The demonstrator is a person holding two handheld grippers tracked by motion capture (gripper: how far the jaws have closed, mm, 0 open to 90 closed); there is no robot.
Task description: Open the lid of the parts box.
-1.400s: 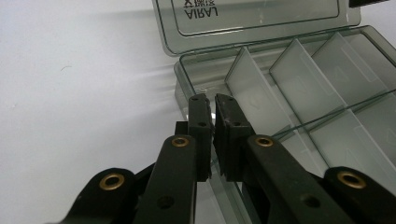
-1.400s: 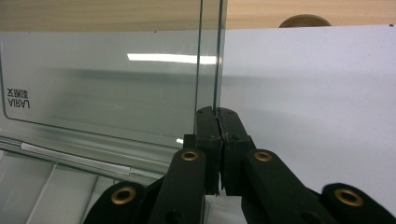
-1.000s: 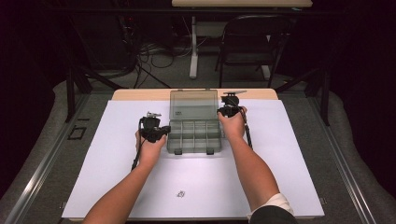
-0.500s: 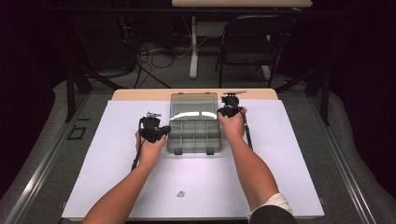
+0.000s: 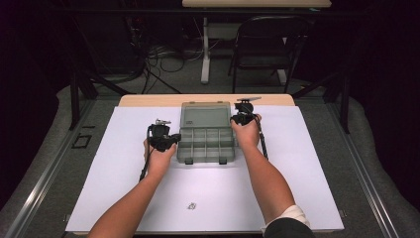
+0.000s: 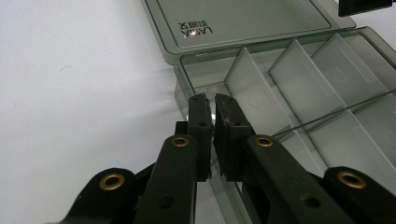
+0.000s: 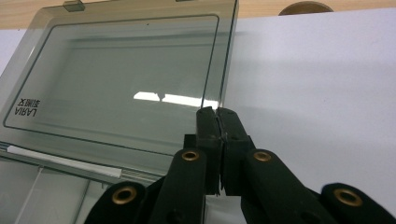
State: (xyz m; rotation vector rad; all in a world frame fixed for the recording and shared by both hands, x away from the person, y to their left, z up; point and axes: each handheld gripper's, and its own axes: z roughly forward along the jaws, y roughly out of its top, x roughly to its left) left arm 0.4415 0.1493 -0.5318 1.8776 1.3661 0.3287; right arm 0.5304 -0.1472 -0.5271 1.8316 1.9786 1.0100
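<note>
One smoky translucent compartment box [image 5: 206,139], lid laid open, is flanked by closed, empty left gripper [image 6: 214,105] and right gripper [image 7: 217,114]; contents indiscernible.

Organizer box [image 5: 205,144]: smoky grey, see-through plastic, rectangular, sitting flat on the white sheet over the worktop, about midway between the left and right edges and close to the far edge. Open. Lid [image 5: 206,116] swung back toward the far edge, with small printed lettering near one corner. Tray split by clear dividers into compartments [image 6: 299,84]; no contents visible. Two latches [image 5: 222,160] on the near wall.
</note>
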